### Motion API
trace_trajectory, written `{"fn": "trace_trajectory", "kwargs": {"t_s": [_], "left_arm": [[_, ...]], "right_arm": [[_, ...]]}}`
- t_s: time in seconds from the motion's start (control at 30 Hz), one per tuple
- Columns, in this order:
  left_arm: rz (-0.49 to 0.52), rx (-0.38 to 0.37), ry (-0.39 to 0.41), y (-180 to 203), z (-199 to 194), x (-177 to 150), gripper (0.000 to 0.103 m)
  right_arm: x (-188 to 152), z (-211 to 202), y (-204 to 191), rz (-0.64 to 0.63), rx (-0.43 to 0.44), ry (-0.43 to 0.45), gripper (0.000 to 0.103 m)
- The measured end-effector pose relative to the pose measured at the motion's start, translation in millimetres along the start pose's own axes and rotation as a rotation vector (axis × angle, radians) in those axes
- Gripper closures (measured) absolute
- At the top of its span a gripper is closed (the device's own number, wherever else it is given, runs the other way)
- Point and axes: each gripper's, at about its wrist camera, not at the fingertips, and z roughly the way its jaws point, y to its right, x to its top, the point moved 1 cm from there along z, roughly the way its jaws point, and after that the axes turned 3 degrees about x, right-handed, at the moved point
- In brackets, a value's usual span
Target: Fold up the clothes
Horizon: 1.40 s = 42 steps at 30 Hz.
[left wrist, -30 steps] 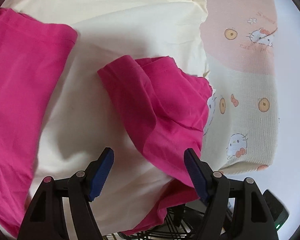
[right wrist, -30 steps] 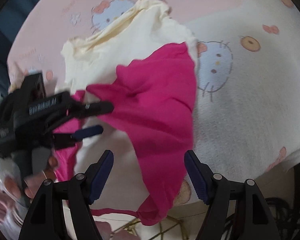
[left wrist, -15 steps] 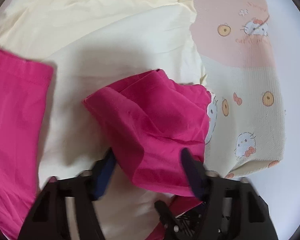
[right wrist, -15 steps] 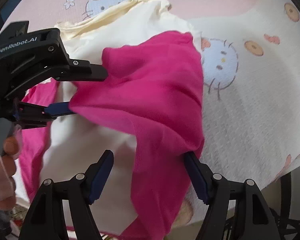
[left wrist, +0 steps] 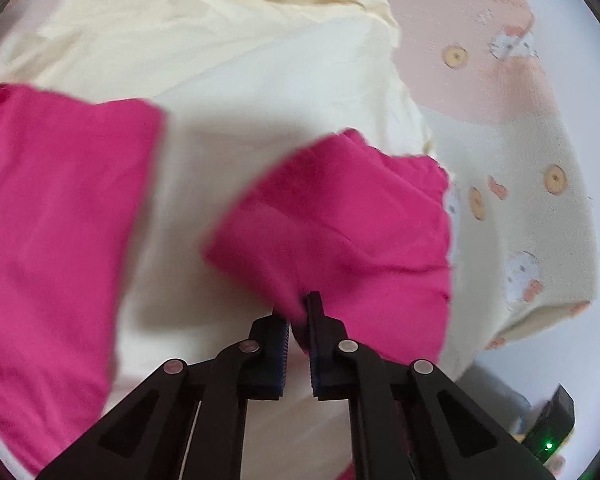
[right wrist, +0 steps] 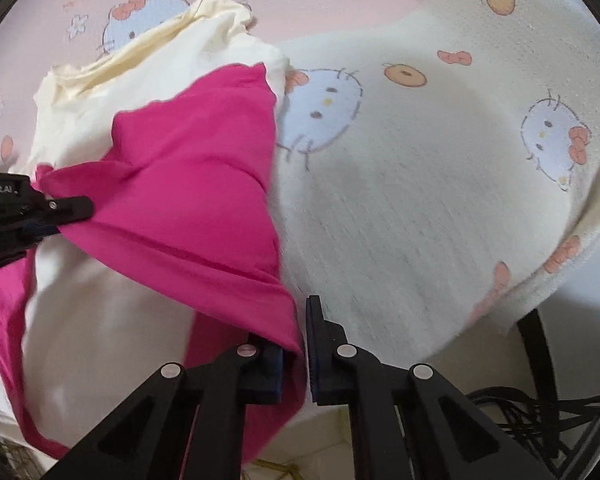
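At the far left of the left wrist view, a flat panel of the bright pink knit garment [left wrist: 56, 248] is being seen lying on a pale cream cotton garment [left wrist: 228, 92], which is itself being carried by the cartoon-cat printed pink and cream blanket [left wrist: 540, 216] covering the table. Moving rightward, a second, rumpled portion of the pink cloth is being held directly ahead of the left hand-held gripper [left wrist: 298, 312], whose fingers are being pressed together on the near edge of that portion. In the right wrist view, the same left tool is being seen entering from the left edge, pinching one corner, while the pink fabric is being stretched from there down and to the right, its long axis running diagonally toward the right hand-held gripper [right wrist: 300, 344], which is being clamped on the other, lower corner at the table's near edge. The held span is thus being kept between the two tools, lifted above the cream cloth, with the flat pink panel lying to the left of both; the left tool is judged nearer to it. Any fold is judged to turn on carrying this held edge leftward or away across that axis; which fold is in hand cannot be told.
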Motion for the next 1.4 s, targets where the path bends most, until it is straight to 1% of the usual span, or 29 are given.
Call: {"fn": "trace_trajectory", "kwargs": {"t_s": [0.07, 0.13, 0.27, 0.5, 0.63, 0.67, 0.7, 0.73, 0.77, 0.8, 0.83, 0.87, 0.9, 0.93, 1.0, 1.1, 1.13, 1.17, 1.2, 1.23, 1.27, 1.33, 1.4], "left_arm": [[-0.014, -0.002, 0.0, -5.9, -1.3, -5.8, 0.097], [-0.028, -0.003, 0.0, -11.8, -2.6, -11.6, 0.097], [-0.055, -0.007, 0.0, -23.6, -5.1, -23.2, 0.097], [-0.039, 0.034, -0.007, -26.0, -9.4, -30.2, 0.097], [-0.025, 0.016, -0.047, -26.1, -9.4, -29.2, 0.096], [-0.038, -0.002, -0.07, -27.3, -9.5, -28.1, 0.096], [-0.054, -0.026, -0.079, -28.7, -10.3, -27.3, 0.096], [-0.081, -0.059, -0.086, -30.7, -12.2, -26.2, 0.095], [-0.108, -0.092, -0.093, -32.6, -14.1, -25.2, 0.092], [-0.044, -0.123, -0.143, -32.5, -15.5, -24.6, 0.088], [0.023, -0.154, -0.196, -32.4, -16.8, -24.0, 0.073], [0.032, -0.173, -0.2, -30.6, -18.2, -22.7, 0.046], [0.039, -0.169, -0.19, -29.8, -20.0, -22.2, 0.036], [0.046, -0.165, -0.179, -28.9, -21.7, -21.7, 0.031], [0.048, -0.147, -0.16, -29.6, -22.6, -19.6, 0.031], [0.029, -0.117, -0.128, -31.2, -18.7, -16.5, 0.031], [0.022, -0.107, -0.117, -31.7, -17.4, -15.4, 0.041], [0.015, -0.097, -0.106, -32.2, -16.1, -14.4, 0.067], [0.009, -0.087, -0.095, -32.7, -14.8, -13.4, 0.076], [0.014, -0.061, -0.09, -34.0, -13.6, -15.3, 0.083], [0.02, -0.034, -0.085, -35.3, -12.4, -17.3, 0.089], [0.022, -0.02, -0.062, -39.9, -14.9, -22.4, 0.092], [0.037, -0.002, -0.046, -41.5, -17.3, -27.1, 0.094]], "right_arm": [[-6.4, 1.0, 8.7, 0.027, 0.004, -0.022, 0.097], [-9.2, -1.1, 16.0, 0.061, 0.03, -0.024, 0.098], [-5.3, -0.3, 21.5, 0.094, 0.055, -0.052, 0.097], [-4.0, 1.7, 29.9, 0.111, 0.094, -0.105, 0.097], [-4.2, 2.6, 33.8, 0.11, 0.12, -0.136, 0.097], [-6.5, 1.5, 32.6, 0.091, 0.135, -0.147, 0.097], [-9.1, 0.1, 31.5, 0.08, 0.144, -0.157, 0.092], [-10.6, -0.5, 30.7, 0.076, 0.158, -0.169, 0.091], [-11.7, -1.2, 29.9, 0.075, 0.184, -0.183, 0.09], [-12.2, -2.1, 28.9, 0.078, 0.219, -0.196, 0.086], [-12.2, -4.0, 27.6, 0.081, 0.254, -0.203, 0.072], [-10.9, -6.9, 25.6, 0.079, 0.276, -0.199, 0.064], [-8.3, -10.5, 23.6, 0.072, 0.285, -0.183, 0.051], [-5.8, -14.1, 21.5, 0.066, 0.294, -0.168, 0.045], [-0.8, -21.4, 17.4, 0.054, 0.312, -0.137, 0.042], [10.4, -24.7, 16.4, 0.061, 0.342, -0.097, 0.042], [12.0, -25.4, 17.0, 0.066, 0.348, -0.089, 0.042], [9.4, -26.5, 18.5, 0.071, 0.347, -0.089, 0.042], [7.2, -27.4, 18.8, 0.081, 0.347, -0.09, 0.042], [5.8, -28.0, 17.3, 0.102, 0.35, -0.09, 0.042], [5.5, -27.5, 18.8, 0.122, 0.354, -0.088, 0.042], [8.2, -22.6, 30.1, 0.156, 0.356, -0.076, 0.042], [8.1, -18.9, 34.4, 0.176, 0.339, -0.086, 0.042]]}}
